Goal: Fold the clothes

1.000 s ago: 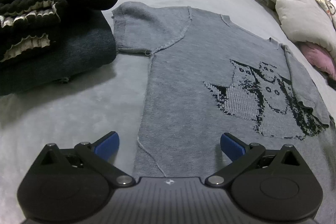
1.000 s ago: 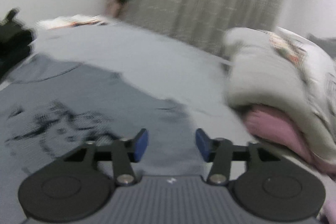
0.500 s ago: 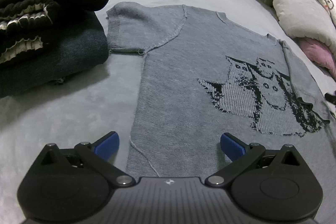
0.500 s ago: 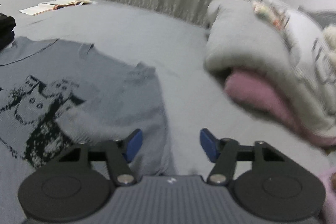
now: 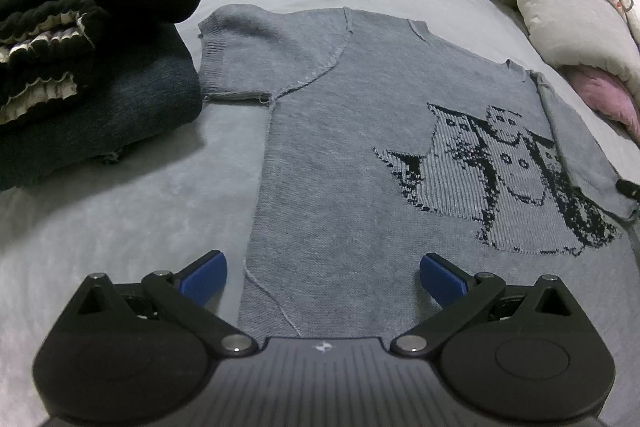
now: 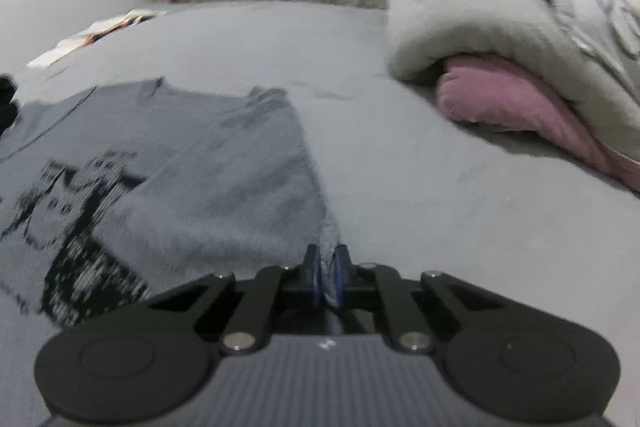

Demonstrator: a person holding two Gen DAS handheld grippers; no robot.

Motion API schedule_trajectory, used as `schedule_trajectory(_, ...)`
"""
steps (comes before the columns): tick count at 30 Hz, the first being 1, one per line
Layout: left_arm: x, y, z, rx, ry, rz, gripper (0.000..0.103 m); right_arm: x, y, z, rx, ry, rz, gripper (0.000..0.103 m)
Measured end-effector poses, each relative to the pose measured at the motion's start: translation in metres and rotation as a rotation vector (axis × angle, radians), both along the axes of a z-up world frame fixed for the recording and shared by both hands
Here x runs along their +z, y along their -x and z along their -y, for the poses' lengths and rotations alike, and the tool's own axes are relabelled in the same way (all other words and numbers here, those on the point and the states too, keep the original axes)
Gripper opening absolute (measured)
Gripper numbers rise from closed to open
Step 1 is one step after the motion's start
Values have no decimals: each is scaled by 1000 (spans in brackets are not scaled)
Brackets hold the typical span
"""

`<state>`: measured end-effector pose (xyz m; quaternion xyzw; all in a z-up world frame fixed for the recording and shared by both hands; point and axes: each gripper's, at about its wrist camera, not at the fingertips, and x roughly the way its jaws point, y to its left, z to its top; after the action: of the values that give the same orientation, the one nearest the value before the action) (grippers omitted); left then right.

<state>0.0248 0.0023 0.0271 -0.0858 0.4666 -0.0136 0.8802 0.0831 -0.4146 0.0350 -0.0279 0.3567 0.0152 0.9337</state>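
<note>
While the grey sweater (image 5: 360,155) lies flat on the bed (image 5: 120,219), its right edge is pinched by the right hand-held gripper (image 6: 325,279). The left hand-held gripper (image 5: 322,277) is held wide open over the near hem.

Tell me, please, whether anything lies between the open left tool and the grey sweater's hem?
Nothing visible does. The left tool hovers open with the grey sweater hem directly between its fingers. The pile of dark folded clothes sits off to the left, beside the sleeve, clear of the path. The right tool is already shut on the far edge.
</note>
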Motion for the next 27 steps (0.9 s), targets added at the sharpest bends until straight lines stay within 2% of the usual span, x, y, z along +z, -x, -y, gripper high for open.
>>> schedule_trajectory(2,0,0,0,0,2,0,103,1,0,12,-33,-28,3,6)
schedule_trajectory(5,0,0,-1,-1,2,0,103,-3,-1,20,-23,-69,-4,6)
schedule_trajectory(8,-1,0,0,0,-3,0,103,6,-5,25,1,-137,44,16)
schedule_trajectory(10,-2,0,1,1,-9,0,103,18,-13,23,18,-166,89,56)
schedule_trajectory(12,-1,-1,3,5,-11,1,103,29,-29,11,66,-151,117,63)
schedule_trajectory(16,-2,-1,4,9,-10,3,103,36,-79,-34,204,-13,68,63)
schedule_trajectory(19,-3,-1,5,3,-18,3,103,26,-112,-73,319,145,6,58)
schedule_trajectory(24,-2,-1,6,-8,-13,-3,103,11,-143,-92,347,256,-42,53)
schedule_trajectory(26,-1,-1,3,-4,9,-6,103,7,-154,-96,343,277,-61,39)
schedule_trajectory(27,-1,-2,2,-2,15,-6,103,6,-159,-94,326,264,-71,28)
